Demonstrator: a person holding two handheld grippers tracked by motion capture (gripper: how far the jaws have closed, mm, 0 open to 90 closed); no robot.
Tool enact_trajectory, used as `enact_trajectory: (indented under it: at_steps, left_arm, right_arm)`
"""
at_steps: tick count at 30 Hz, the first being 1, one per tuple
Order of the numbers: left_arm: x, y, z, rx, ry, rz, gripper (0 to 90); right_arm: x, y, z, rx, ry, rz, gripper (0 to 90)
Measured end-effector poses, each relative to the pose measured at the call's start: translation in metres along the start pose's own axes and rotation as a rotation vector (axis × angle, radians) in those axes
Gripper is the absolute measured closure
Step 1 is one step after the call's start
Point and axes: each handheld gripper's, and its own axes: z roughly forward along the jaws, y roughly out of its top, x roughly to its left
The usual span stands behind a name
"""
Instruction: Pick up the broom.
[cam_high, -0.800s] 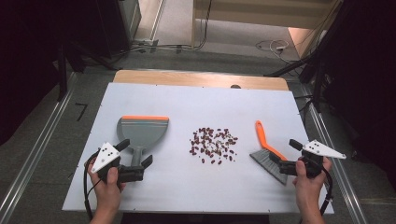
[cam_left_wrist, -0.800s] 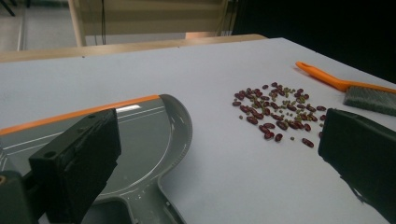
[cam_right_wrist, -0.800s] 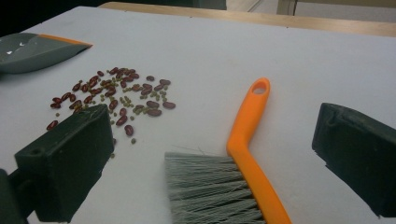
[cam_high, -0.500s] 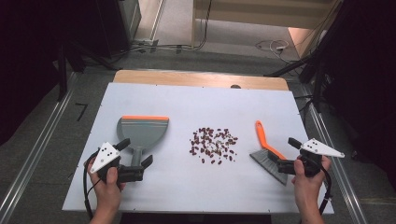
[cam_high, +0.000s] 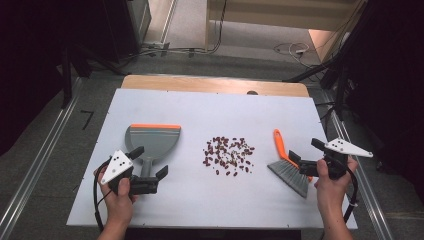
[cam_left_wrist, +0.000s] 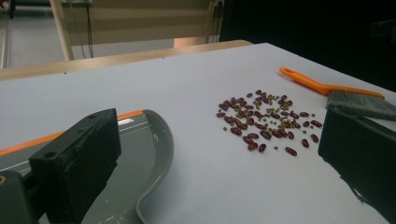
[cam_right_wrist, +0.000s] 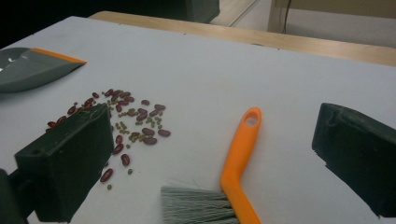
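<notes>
A grey dustpan (cam_high: 152, 139) with an orange lip lies at the table's left, its handle pointing towards the person. My left gripper (cam_high: 149, 161) is open, and its jaws stand on either side of that handle. In the left gripper view the dustpan (cam_left_wrist: 144, 154) curves past the left jaw. A scatter of red and green beans (cam_high: 228, 154) lies mid-table. To the right of it lies an orange-handled brush (cam_high: 280, 147) with grey bristles. My right gripper (cam_high: 304, 151) is open over the brush. The brush handle (cam_right_wrist: 240, 149) runs up between its spread jaws.
The white tabletop (cam_high: 215, 110) has a wooden strip (cam_high: 215, 84) along its far edge. The right gripper view shows the beans (cam_right_wrist: 126, 119) left of the brush and the dustpan (cam_right_wrist: 32, 67) at far left. A black cable (cam_high: 96, 200) trails from the left gripper.
The right gripper has edged slightly forward over the brush. The left gripper, dustpan, brush and beans have stayed in place.
</notes>
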Motion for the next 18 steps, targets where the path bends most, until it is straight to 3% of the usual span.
enact_trajectory:
  at_steps: [6,18]
  left_arm:
    - [-0.004,0.007,0.005,0.006,-0.012,-0.004,0.0]
    - [-0.007,0.009,0.020,0.031,-0.026,-0.009,0.0]
  right_arm:
    - [0.000,0.015,0.008,0.041,-0.011,-0.012,0.0]
    - [-0.014,0.040,0.042,0.189,-0.007,0.009,3.0]
